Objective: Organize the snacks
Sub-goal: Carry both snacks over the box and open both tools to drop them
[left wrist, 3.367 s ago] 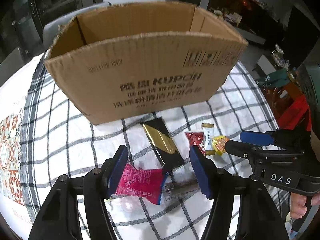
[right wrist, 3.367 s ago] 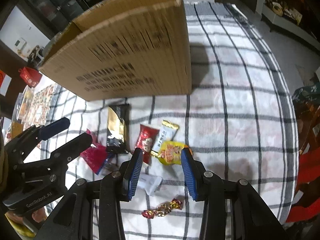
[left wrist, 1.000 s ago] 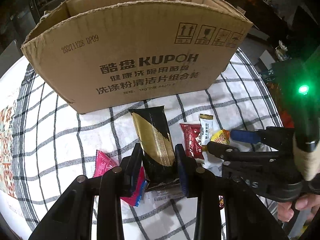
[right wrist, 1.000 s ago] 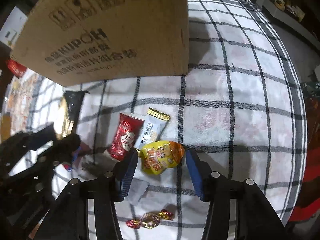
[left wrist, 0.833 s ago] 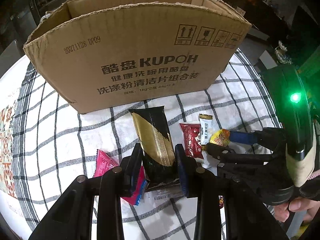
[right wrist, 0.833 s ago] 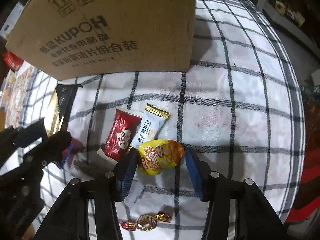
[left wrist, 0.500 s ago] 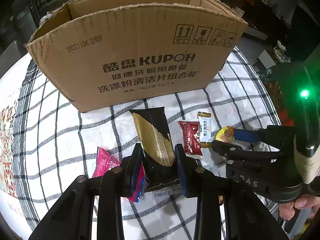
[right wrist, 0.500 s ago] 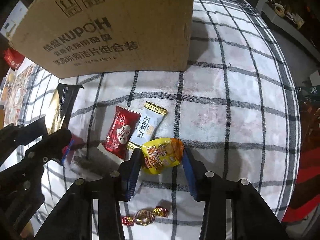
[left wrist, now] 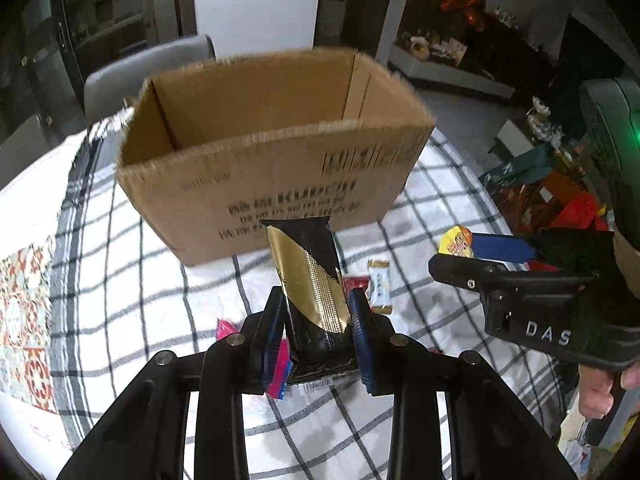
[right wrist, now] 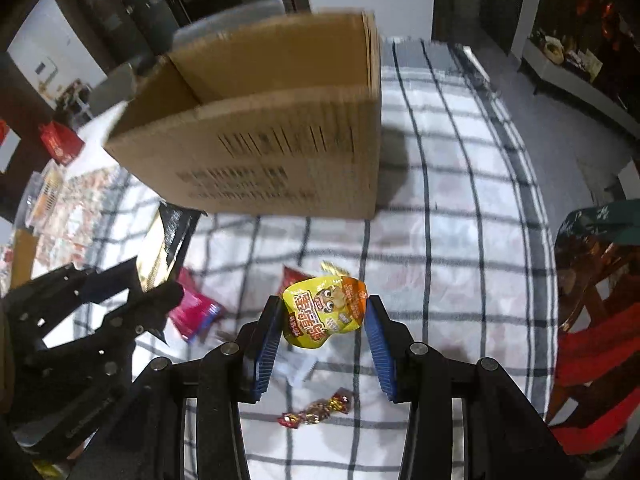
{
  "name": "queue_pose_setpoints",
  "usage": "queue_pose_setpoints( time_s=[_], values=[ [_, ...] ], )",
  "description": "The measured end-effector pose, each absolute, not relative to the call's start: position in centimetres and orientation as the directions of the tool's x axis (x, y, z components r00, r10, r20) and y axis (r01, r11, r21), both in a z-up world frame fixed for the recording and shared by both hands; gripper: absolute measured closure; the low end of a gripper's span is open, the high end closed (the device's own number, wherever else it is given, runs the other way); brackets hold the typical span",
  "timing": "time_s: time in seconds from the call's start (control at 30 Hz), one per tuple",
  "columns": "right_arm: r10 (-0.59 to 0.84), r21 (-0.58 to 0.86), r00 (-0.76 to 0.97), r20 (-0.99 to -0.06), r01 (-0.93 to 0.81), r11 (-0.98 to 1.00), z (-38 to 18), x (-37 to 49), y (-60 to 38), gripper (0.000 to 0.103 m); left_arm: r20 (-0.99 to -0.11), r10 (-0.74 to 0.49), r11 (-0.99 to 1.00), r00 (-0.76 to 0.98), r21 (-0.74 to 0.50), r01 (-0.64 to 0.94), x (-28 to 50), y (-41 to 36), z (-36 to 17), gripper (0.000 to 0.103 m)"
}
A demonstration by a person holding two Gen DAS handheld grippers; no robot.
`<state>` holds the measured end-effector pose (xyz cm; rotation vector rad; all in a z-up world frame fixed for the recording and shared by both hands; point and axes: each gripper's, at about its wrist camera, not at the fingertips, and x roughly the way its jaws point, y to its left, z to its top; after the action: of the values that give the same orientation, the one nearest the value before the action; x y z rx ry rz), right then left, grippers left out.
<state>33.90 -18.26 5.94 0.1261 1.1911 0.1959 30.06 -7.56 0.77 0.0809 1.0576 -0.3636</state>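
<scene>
While clamped between both blue pads of the left gripper (left wrist: 318,334), black-and-gold snack packet (left wrist: 310,280) raised clear of checked tablecloth (left wrist: 160,280), standing nearly upright at lower centre of left wrist view, top edge overlapping printed front wall of cardboard box (left wrist: 272,152)

Right gripper (right wrist: 324,336): jaws just narrowed, now pinched on yellow snack pouch (right wrist: 324,310), held off the cloth at centre of right wrist view; same pouch visible at right of left wrist view, poking out beyond the blue pad

Box: open-topped, upper centre of both views, interior walls bare as far as visible; floor of box hidden

Left lying on tablecloth, below box front:
- pink packet (right wrist: 194,312), lower left of centre in right wrist view, just beside left gripper
- red packet (right wrist: 294,274) and white packet with gold end (left wrist: 379,286), side by side, partly hidden behind yellow snack pouch
- twisted foil candy (right wrist: 316,406), bottom centre of right wrist view, apart from the rest

Person's fingers (left wrist: 600,392) wrapped round handle at lower right of left wrist view

Motion blur on box print: text unreadable
</scene>
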Motion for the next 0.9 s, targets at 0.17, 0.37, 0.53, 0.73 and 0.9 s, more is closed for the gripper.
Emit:
queue_pose_setpoints(
  time_s=[0.17,0.37,0.53,0.73,0.9],
  values=[
    [0.242,0.225,0.417,-0.876,-0.091,0.97,8.9,34.9,-18.9,0.06,-0.828,-0.267,0.935,0.493,-0.098,0.342,30.1,-6.9,4.3,0.071],
    [0.254,0.229,0.47,-0.845,-0.111,0.967,11.7,36.2,-18.4,0.06,-0.796,-0.264,0.938,0.545,-0.081,0.336,31.2,-6.2,7.3,0.071],
    [0.255,0.223,0.491,-0.833,-0.124,0.967,13.1,38.0,-18.0,0.06,-0.785,-0.252,0.944,0.566,-0.07,0.322,32.8,-5.3,8.8,0.071],
    [0.265,0.233,0.507,-0.82,-0.127,0.964,13.7,40.2,-17.8,0.06,-0.776,-0.249,0.947,0.579,-0.068,0.315,35.2,-4.5,9.5,0.071],
    [0.269,0.239,0.506,-0.819,-0.125,0.963,13.3,42.1,-17.5,0.06,-0.775,-0.246,0.949,0.582,-0.07,0.307,37.3,-4.1,9.2,0.071]
  ],
)
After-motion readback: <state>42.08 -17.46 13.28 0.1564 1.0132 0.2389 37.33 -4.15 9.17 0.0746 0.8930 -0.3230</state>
